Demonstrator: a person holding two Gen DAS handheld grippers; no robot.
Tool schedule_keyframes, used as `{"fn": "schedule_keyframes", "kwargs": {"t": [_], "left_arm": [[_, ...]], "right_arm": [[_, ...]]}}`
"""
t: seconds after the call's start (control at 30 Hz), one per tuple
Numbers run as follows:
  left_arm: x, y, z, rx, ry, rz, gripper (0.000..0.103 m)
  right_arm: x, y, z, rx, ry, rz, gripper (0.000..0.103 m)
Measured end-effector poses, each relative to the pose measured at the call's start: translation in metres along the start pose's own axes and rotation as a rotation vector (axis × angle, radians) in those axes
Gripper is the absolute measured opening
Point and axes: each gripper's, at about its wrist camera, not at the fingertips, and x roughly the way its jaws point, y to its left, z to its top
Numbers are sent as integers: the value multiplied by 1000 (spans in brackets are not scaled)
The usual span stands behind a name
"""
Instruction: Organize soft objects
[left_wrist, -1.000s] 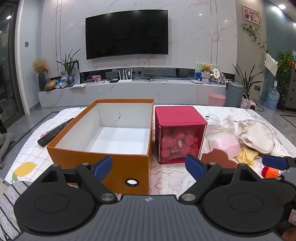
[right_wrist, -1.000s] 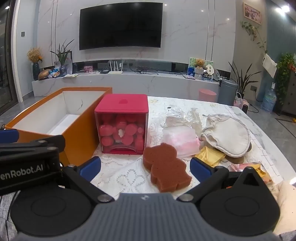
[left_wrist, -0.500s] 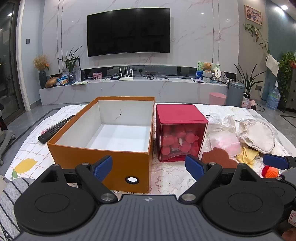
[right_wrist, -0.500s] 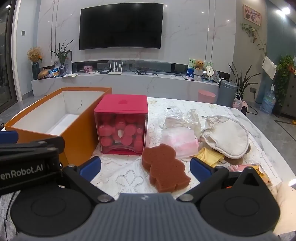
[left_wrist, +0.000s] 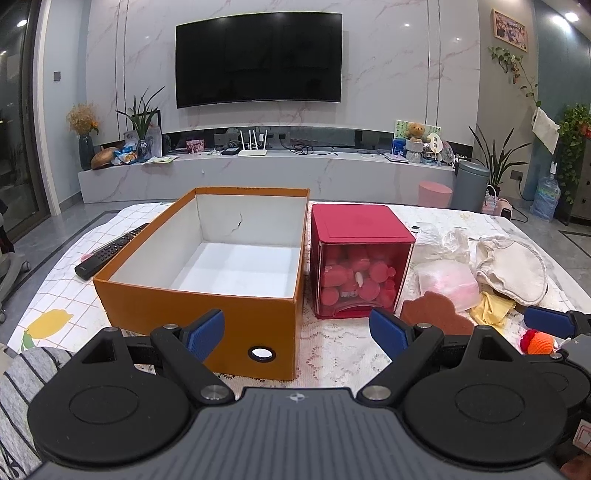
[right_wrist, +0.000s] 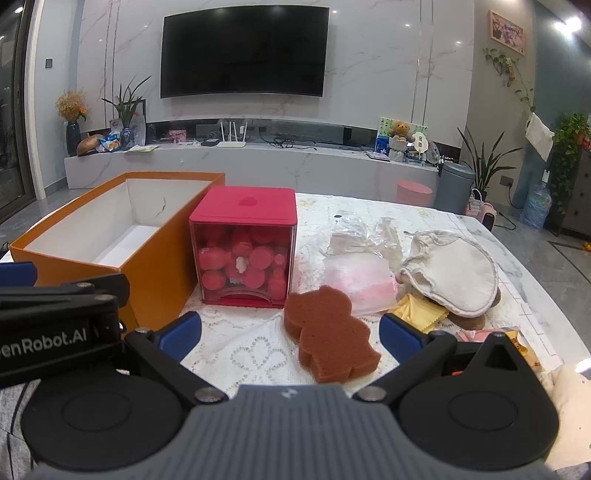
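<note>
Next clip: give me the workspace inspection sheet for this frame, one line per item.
Surface: table under patterned cloths, crowded on its right half.
Job's things: orange box open, nothing seen inside; brown bear-shaped sponge lying flat nearest the right claw; pink packet, cream cloth pouch, yellow cloth bunched behind it.
Clutter: red cube container of pink pieces; remote control left of the box.
Grippers: left claw and right claw both open, empty.
Cables: nothing seen on the table.
Surroundings: wall television, marble console.

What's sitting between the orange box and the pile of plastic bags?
The red cube container, shown in both wrist views, close beside the orange box; plastic bags lie right of it.
</note>
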Motion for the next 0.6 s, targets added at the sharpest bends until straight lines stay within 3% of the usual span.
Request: {"fn": "schedule_keyframes", "kwargs": {"t": [0.6], "left_arm": [[-3, -2, 1, 3, 4, 11, 103]], "right_arm": [[-1, 0, 0, -9, 2, -5, 100]]}}
